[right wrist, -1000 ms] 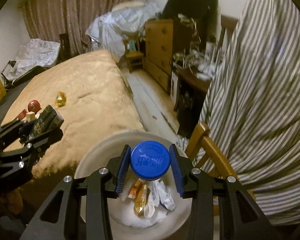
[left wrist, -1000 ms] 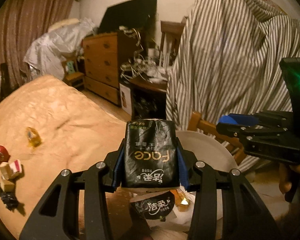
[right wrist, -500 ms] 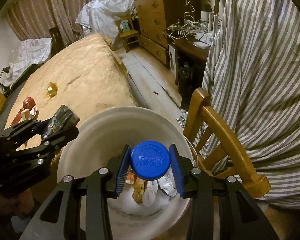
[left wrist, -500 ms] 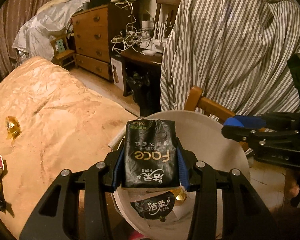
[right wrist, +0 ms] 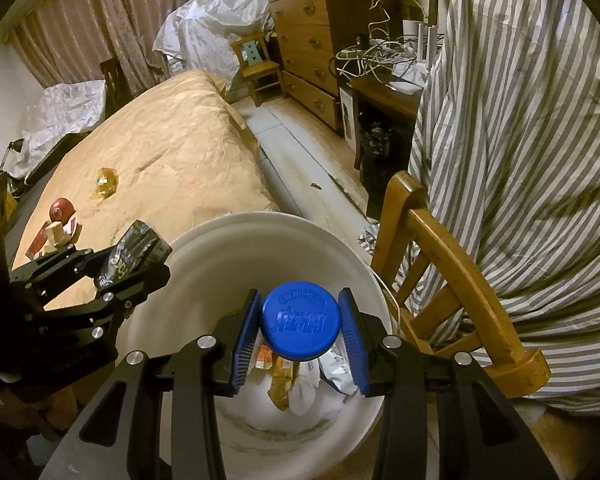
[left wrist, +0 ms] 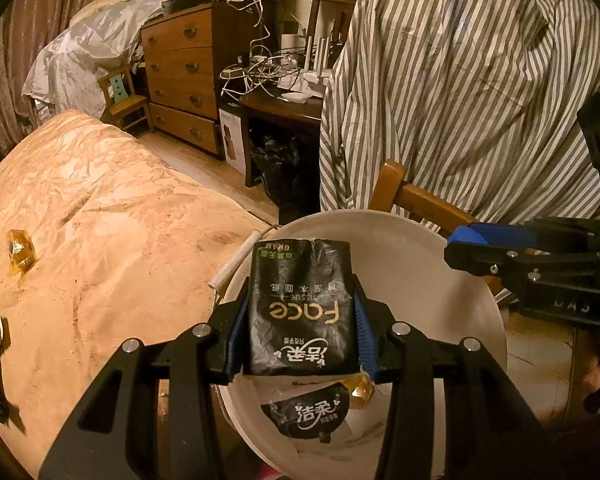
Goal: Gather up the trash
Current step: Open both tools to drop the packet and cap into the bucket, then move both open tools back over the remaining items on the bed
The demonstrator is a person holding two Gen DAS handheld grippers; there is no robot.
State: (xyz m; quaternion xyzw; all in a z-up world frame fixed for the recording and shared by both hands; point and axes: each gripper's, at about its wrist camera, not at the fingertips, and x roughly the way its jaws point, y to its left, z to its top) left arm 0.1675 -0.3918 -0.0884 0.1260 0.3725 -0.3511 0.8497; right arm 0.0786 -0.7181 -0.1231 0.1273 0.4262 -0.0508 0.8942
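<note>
Both hands poised over the white bin [left wrist: 452, 280], each carrying a piece of trash

Left gripper [left wrist: 300, 328] clenched on a black tissue packet [left wrist: 302, 308], fingers [left wrist: 236, 332] pressed against its two sides, packet hanging above the bin's near rim with a like packet and a gold wrapper already lying below

Right gripper [right wrist: 300, 334] clenched on a blue bottle cap [right wrist: 299, 325], held flat over the bin's middle, above crumpled wrappers [right wrist: 300, 380] at the bottom

More trash left on the bed [right wrist: 172, 152]: a gold wrapper [right wrist: 107, 181], a red round thing [right wrist: 61, 209] and small blocks near the edge (not yet collected)

Risks, as a judgement:
- packet sits close to the rim on the bed side, so letting go here could tip it off the lip onto the bed or floor
- cap is hard and round, likely to bounce or roll out of a shallow drop, more so if released edge-on
- both grippers crowd the same opening, so a careless swing could knock one against the other or nudge the bin toward the wooden chair [right wrist: 452, 264]
</note>
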